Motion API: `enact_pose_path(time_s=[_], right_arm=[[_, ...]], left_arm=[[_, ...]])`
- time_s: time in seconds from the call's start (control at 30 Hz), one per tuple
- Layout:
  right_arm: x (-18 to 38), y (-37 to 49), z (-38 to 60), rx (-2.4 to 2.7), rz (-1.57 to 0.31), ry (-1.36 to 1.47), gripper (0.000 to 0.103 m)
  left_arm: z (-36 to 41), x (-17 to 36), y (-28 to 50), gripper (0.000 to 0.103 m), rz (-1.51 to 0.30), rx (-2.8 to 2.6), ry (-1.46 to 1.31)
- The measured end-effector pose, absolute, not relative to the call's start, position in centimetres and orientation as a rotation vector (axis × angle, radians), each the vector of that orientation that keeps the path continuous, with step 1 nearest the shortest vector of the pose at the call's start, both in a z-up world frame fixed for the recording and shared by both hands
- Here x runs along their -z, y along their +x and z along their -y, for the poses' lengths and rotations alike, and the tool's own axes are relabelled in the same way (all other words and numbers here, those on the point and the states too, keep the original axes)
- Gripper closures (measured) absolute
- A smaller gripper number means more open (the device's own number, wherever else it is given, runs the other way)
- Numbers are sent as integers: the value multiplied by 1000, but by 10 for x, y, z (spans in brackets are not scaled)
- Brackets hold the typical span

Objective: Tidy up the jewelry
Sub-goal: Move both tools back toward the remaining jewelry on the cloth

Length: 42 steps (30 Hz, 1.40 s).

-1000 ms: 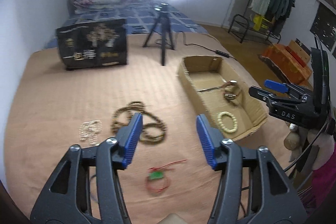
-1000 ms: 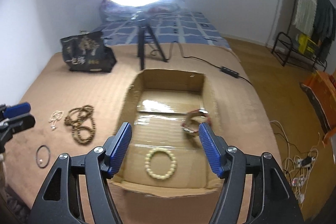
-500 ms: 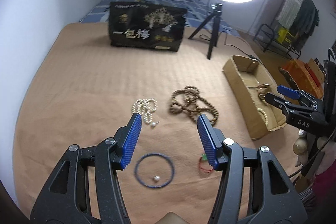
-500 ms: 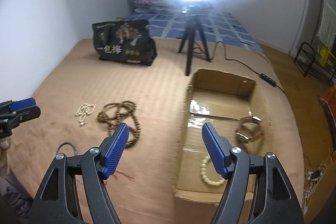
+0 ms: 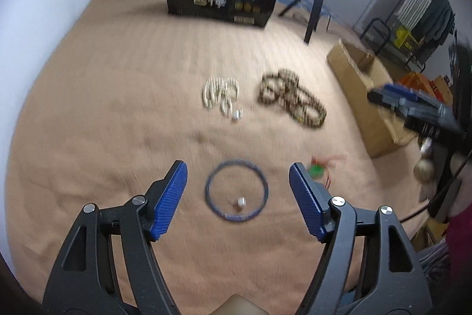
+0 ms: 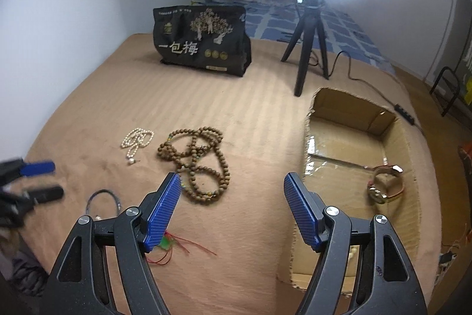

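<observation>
Left gripper [image 5: 237,198], jaws opening and empty, hangs over the blue cord bracelet [image 5: 237,191] lying flat on the near bed [image 5: 118,78]; thin cord could slip the pads, snagging fabric.

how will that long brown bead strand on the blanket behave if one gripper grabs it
The brown bead strand lies in tangled loops, so it is probably floppy and would dangle unevenly from one pinch. Its round beads look smooth, so the pads may slip between them. Its loops cross one another, so they could snag as it lifts.
</observation>
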State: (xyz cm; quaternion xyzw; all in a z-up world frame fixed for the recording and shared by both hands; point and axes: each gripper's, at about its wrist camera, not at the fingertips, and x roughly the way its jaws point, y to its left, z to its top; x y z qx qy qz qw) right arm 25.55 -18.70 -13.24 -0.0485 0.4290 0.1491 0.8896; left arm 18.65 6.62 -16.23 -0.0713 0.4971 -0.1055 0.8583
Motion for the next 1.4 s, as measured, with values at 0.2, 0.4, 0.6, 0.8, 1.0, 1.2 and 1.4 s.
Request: enact_pose_path(time_s=[0.2,0.4,0.6,0.8,1.0,1.2,1.4], right_arm=[[146,258,180,-355,-918,-95,31],[156,259,170,-406,-923,-120,31],[166,262,163,-437,-946,-130,31],[172,269,164,-437,-969,-117,30],[176,276,160,-452,-983,-115,24],[183,289,144,-469,-1007,-124,23],[198,308,125,-472,-1047,-149,23]], left_arm=[[-58,196,171,29,-1092,205,-152],[-50,204,163,29,-1057,173,-118],[-30,213,163,29,-1066,173,-39],[-27,225,174,29,-1087,122,-11],[-32,232,184,29,-1101,94,-30],[-34,235,190,23,-1093,85,-37],[-35,237,192,22,-1083,90,-26]])
